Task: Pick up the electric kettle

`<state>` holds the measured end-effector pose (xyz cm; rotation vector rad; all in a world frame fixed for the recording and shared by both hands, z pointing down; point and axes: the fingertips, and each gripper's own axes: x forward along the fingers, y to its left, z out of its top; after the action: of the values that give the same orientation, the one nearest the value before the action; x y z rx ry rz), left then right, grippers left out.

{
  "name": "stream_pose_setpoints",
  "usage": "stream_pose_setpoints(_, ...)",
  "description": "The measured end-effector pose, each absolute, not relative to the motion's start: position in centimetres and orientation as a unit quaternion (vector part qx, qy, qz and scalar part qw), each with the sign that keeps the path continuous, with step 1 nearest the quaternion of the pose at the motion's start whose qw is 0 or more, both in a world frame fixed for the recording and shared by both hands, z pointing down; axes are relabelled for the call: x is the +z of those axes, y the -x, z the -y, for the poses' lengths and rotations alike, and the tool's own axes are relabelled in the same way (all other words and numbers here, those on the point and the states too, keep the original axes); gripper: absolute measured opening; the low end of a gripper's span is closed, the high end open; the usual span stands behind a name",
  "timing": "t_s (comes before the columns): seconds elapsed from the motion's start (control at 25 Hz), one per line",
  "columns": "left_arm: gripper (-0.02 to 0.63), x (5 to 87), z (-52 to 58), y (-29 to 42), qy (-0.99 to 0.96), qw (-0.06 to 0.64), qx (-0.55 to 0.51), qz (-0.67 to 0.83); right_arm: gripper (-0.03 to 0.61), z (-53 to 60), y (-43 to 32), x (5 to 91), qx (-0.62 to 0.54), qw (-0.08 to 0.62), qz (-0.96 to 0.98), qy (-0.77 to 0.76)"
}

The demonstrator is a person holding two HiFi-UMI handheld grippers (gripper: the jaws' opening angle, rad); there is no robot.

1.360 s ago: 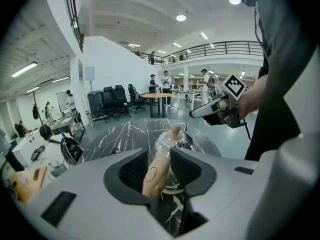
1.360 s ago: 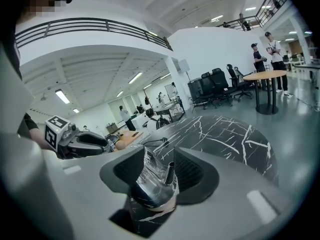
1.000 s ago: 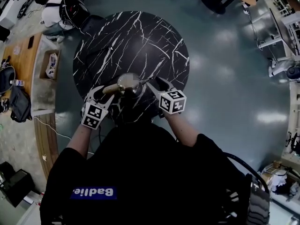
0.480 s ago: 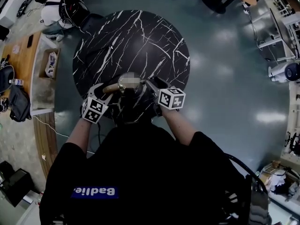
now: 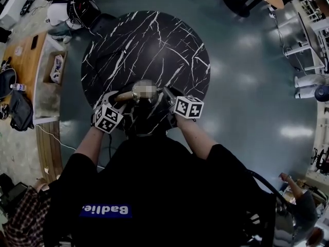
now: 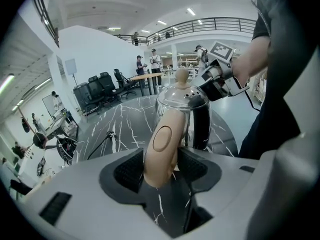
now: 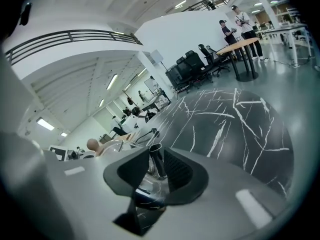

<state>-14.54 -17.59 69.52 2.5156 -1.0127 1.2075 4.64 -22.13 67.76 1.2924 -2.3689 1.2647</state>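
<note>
The electric kettle [image 5: 144,92], glass and steel with a beige handle [image 6: 161,143] and lid knob, stands at the near edge of the round black marble table [image 5: 149,45]. My left gripper [image 5: 119,104] reaches it from the left. Its jaws stand wide on either side of the handle, and the left gripper [image 6: 162,168] is open. My right gripper [image 5: 166,94] comes in from the right, and its cube shows beyond the kettle [image 6: 182,111]. The right gripper [image 7: 156,170] is closing, with its pads against the thin dark spout [image 7: 155,160].
A black cable [image 6: 102,141] lies on the table beyond the kettle. A wooden bench [image 5: 23,60] with bags and small items runs along the left. Office chairs and a round table [image 7: 245,46] stand far off on the glossy floor.
Both grippers have sunk a little and drawn in around the kettle, the left cube shifting slightly right. The kettle has stayed where it was.
</note>
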Motion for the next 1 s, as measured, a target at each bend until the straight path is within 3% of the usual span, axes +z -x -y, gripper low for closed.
stream_pose_setpoints(0.36,0.175,69.9,17.7,14.9,-0.834,0.076,0.424,0.345,0.066,22.1,-4.3,67.5,0.393,0.107,0.803,-0.436)
stream_pose_setpoints(1.0,0.169,67.0,17.7,15.3,-0.839,0.059,0.413,0.350,0.061,22.1,-3.8,64.4,0.368,0.093,0.819,-0.430)
